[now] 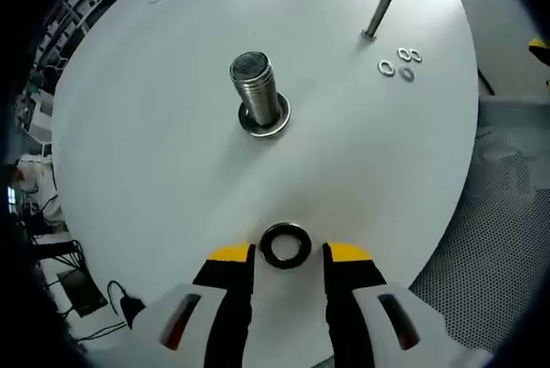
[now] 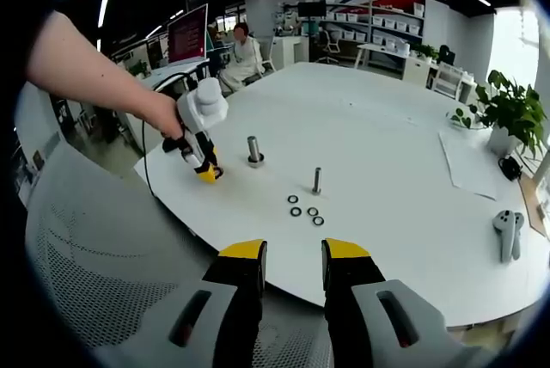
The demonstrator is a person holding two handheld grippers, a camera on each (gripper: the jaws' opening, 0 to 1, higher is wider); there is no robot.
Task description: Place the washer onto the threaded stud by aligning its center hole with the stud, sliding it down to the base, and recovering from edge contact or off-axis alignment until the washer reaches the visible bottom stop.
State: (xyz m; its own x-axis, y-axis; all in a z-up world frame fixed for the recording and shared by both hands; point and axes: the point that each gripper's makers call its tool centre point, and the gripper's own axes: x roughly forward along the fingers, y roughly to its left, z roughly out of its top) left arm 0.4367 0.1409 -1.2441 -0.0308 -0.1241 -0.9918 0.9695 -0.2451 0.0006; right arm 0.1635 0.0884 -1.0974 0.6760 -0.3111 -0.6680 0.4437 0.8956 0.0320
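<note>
With the left gripper (image 1: 289,252) open astride the black washer (image 1: 285,245), well short of the threaded stud (image 1: 256,84), close squarely on its rim; the right gripper (image 2: 294,250) hangs open and empty.

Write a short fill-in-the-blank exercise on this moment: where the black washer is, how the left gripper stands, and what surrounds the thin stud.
1. The black washer lies flat on the white table, between the ____ jaws of the left gripper.
2. The large threaded stud carries ____ washer on its shaft.
3. Beside the thin stud lie ____ small washers.
4. The right gripper holds ____.

Missing words: open; no; four; nothing
</note>
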